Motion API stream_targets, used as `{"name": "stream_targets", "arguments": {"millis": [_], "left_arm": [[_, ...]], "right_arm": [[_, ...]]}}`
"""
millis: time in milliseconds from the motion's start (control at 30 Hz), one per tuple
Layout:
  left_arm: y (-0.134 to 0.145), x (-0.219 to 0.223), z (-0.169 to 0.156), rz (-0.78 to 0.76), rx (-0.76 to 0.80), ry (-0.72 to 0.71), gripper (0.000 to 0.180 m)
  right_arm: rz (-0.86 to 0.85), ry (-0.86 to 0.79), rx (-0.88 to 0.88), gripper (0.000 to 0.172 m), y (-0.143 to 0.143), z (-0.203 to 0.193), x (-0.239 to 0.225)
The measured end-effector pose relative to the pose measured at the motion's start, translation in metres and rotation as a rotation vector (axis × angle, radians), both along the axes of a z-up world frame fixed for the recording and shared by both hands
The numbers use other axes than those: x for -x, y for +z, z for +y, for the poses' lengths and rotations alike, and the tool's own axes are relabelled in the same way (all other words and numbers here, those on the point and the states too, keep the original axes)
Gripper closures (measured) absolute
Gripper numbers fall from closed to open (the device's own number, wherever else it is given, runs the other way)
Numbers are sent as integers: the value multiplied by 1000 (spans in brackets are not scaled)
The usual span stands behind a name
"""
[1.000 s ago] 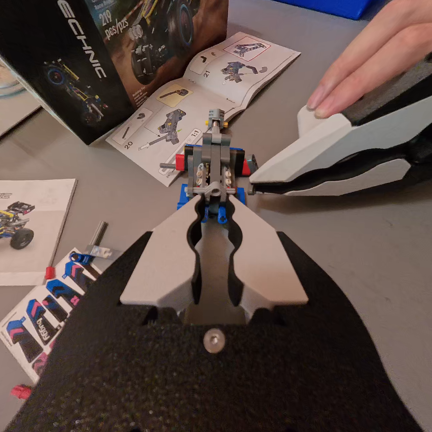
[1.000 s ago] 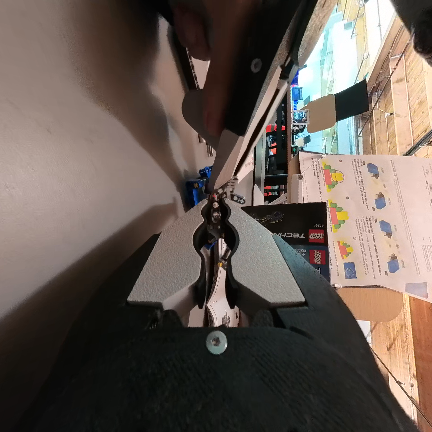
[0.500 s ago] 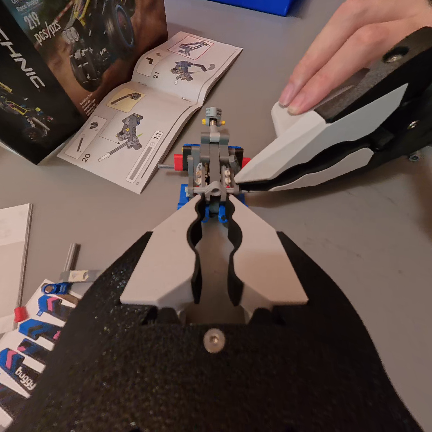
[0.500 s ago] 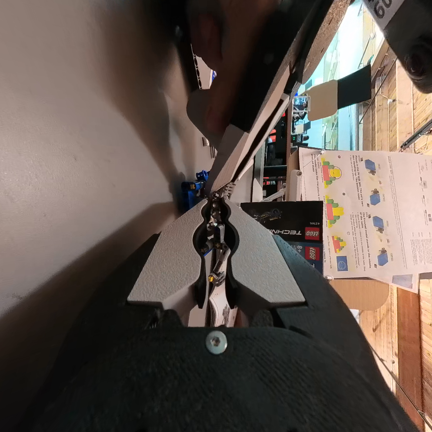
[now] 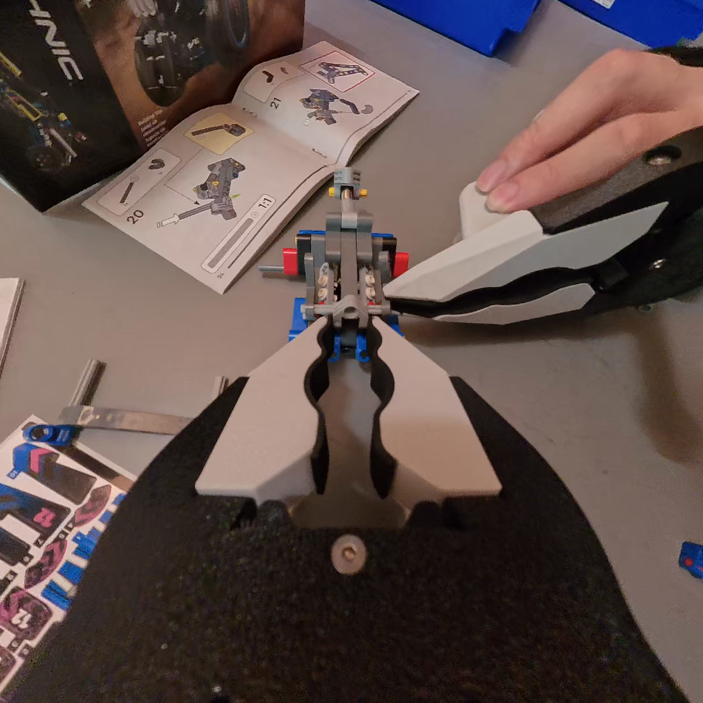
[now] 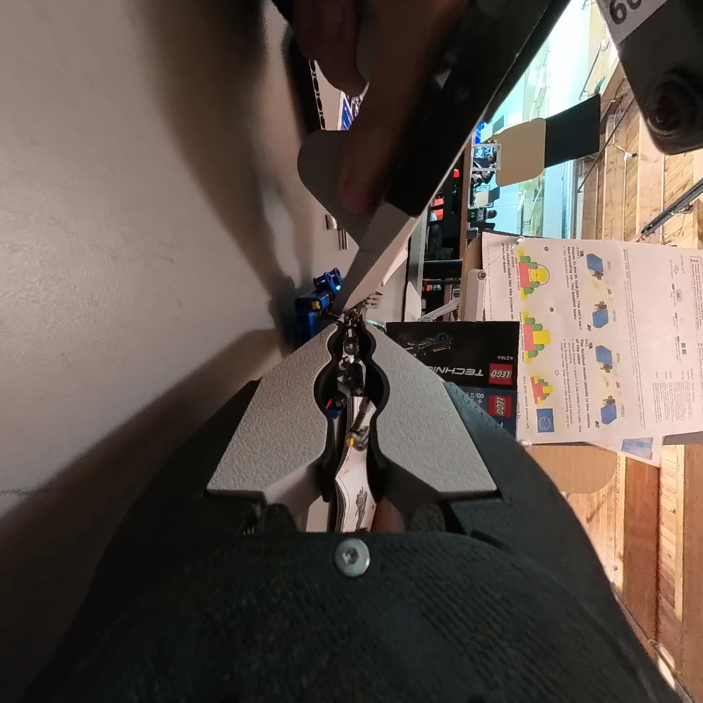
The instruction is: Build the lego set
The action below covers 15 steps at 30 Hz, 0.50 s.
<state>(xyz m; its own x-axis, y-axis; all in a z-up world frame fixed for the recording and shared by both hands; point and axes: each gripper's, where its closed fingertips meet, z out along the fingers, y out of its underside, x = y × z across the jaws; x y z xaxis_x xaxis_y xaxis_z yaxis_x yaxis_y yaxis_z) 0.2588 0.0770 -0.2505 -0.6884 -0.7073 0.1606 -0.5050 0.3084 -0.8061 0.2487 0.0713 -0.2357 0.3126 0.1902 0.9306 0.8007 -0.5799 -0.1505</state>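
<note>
Grey-and-blue brick model (image 5: 348, 274) sits gripped by left tongs (image 5: 349, 323), right tongs (image 5: 395, 300) nipping its side.

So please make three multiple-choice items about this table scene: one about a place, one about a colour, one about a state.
1. Where does the open paper instruction booklet lie?
A. beyond the grey-and-blue brick model, by the dark cardboard box
B. under the model
C. inside the box

2. What colour are the two blocks at the model's sides?
A. green
B. red
C. white

3. How does the left gripper stand?
A. wide open above the model
B. shut on the model's near end
C. shut on the booklet

Key: 1 A, it lies spread on the grey table past the model; 2 B, both side blocks are red; 3 B, its fingertips press the model's grey near end.
</note>
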Motion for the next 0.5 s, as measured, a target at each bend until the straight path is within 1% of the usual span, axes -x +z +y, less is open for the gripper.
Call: {"name": "stream_targets", "arguments": {"millis": [33, 167, 333, 500], "left_arm": [[0, 0, 0, 5, 2, 15, 168], [-1, 0, 1, 4, -19, 30, 168], [-2, -1, 2, 12, -2, 44, 167], [-1, -4, 1, 42, 28, 103, 167]], "right_arm": [[4, -6, -2, 168, 0, 0, 0], [43, -30, 0, 167, -2, 0, -1], [-21, -42, 14, 168, -3, 2, -3], [-37, -64, 6, 167, -2, 1, -7]]}}
